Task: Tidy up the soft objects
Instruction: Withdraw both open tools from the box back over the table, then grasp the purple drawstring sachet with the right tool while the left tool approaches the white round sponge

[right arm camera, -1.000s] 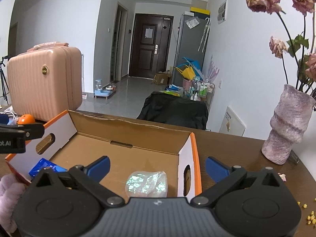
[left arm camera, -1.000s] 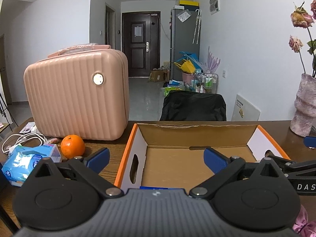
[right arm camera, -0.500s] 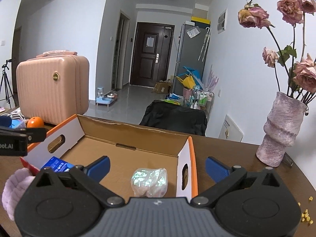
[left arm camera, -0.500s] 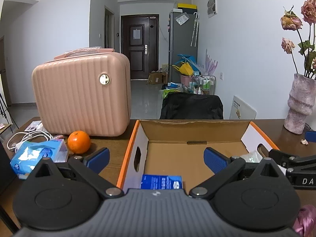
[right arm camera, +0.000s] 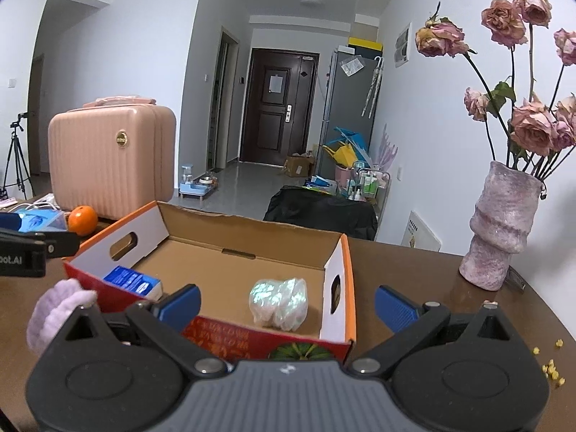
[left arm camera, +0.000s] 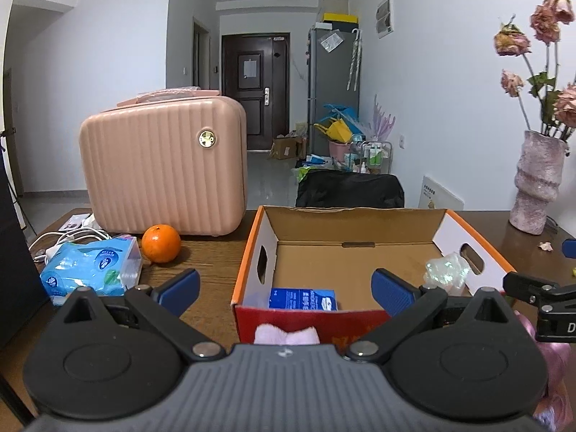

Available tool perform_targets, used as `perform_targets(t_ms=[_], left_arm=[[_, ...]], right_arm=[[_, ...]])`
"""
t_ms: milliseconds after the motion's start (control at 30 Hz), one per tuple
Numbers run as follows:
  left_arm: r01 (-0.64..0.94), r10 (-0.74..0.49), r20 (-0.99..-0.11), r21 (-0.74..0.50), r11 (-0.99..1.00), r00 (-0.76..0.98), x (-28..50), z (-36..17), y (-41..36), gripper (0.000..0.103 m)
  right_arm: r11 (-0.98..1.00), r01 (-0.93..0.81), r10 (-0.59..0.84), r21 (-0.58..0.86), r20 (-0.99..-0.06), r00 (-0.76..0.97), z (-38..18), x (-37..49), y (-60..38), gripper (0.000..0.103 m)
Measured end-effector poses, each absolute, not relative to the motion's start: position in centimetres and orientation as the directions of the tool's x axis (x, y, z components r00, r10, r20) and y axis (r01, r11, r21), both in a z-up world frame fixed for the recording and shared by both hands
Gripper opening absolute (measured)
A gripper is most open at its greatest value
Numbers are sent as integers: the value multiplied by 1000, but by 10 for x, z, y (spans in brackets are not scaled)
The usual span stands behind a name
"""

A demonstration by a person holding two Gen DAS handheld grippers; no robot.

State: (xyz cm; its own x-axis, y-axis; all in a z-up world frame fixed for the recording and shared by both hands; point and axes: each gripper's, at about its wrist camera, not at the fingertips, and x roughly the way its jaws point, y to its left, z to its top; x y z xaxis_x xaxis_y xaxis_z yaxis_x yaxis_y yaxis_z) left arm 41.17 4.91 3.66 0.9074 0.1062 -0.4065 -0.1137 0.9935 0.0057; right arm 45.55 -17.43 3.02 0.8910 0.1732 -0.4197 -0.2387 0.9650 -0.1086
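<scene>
Jaws of both grippers (left arm camera: 284, 288) (right arm camera: 286, 304) stand spread and empty near the cardboard box (right arm camera: 248, 262), which holds a tissue pack (right arm camera: 133, 282) and a crinkly bag (right arm camera: 278, 304), leaving the fluffy lilac piece (right arm camera: 57, 311) outside, seemingly due next.

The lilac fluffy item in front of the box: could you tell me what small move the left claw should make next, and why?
Probably lower the left claw toward the lilac fluffy item. That item lies on the table outside the cardboard box, against its near wall, while the blue pack and shiny wrapped bundle are already inside. Both claws look open and empty.
</scene>
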Motion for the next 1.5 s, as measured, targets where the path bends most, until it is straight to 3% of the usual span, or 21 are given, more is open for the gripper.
perform_targets(t_ms=[900,1500], left_arm=[[-64,58,-376,-2,998,925,307,26,30,103],[-12,12,-419,4,1000,908,251,11,22,103]], right_arm=[[965,-255,211,-65,-387,898,13,348,-186,103],[959,-276,218,-70,-446,868,-6,287,-190,103]])
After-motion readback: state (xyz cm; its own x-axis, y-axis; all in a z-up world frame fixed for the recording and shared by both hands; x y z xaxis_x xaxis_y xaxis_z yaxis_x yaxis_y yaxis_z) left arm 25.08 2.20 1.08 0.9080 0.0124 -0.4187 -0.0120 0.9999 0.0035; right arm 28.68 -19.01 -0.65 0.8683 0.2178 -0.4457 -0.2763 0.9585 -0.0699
